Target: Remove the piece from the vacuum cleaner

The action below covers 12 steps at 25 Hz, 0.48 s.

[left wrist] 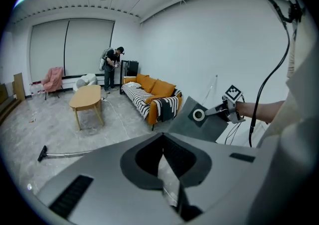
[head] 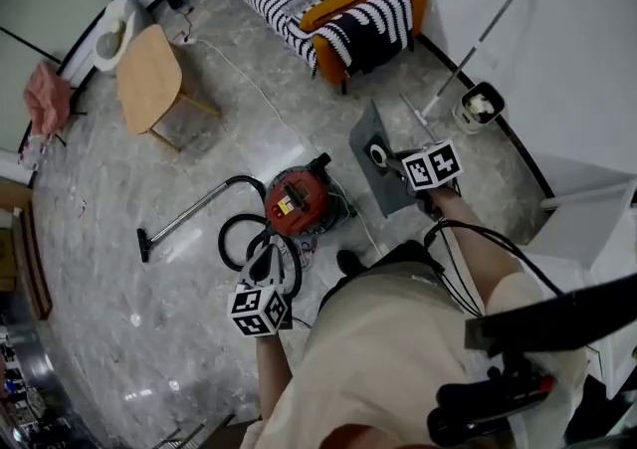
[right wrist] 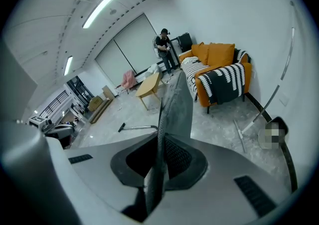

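The right gripper (head: 398,160) is pinching the flat grey dust-bag panel with a white ring collar (head: 383,188), lifted clear at two o'clock of the round red vacuum cleaner (head: 297,200); it is probably proving light, thin and tearable, so it is best gripped by the collar, while the left gripper (head: 267,260) is sitting pressed together, empty.

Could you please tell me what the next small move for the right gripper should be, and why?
Probably lower the right gripper and lay the grey bag flat on the floor beside it. Its jaws are shut on the bag, and the bag already hangs clear of the red vacuum cleaner, so the removal itself looks done.
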{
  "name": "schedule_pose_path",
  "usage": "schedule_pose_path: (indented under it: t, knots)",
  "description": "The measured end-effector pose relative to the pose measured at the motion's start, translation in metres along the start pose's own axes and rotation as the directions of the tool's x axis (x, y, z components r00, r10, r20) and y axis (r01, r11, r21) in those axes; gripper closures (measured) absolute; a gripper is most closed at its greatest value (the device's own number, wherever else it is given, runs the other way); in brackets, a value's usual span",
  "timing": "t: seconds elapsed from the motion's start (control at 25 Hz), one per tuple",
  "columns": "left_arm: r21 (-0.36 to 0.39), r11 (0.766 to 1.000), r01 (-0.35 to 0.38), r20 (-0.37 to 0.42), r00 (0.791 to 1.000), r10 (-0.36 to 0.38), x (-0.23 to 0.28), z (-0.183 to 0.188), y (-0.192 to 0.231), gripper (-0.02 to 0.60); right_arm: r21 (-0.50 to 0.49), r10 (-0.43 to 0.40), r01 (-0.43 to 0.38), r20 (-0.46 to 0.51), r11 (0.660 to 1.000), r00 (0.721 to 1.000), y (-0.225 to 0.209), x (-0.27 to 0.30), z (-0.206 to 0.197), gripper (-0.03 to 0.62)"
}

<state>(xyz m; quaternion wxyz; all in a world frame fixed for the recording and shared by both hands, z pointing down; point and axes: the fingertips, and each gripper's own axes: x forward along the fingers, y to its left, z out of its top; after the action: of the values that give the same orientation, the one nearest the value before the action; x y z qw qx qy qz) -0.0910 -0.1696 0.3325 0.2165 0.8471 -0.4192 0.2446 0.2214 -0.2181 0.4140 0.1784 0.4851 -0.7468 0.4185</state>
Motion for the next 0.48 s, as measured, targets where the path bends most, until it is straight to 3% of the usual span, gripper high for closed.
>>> schedule_pose_path:
  t: [0.28, 0.48]
  knots:
    - [0.057, 0.996, 0.065, 0.012, 0.998, -0.065, 0.044, 0.019, -0.105, 0.577, 0.027, 0.075, -0.074, -0.035, 0.997, 0.997, -0.039, -0.042, -0.038, 0.566]
    - [0.056, 0.996, 0.074, 0.012, 0.997, -0.075, 0.051, 0.017, -0.168, 0.577, 0.014, 0.125, -0.124, -0.091, 0.992, 0.988, -0.058, -0.069, -0.069, 0.566]
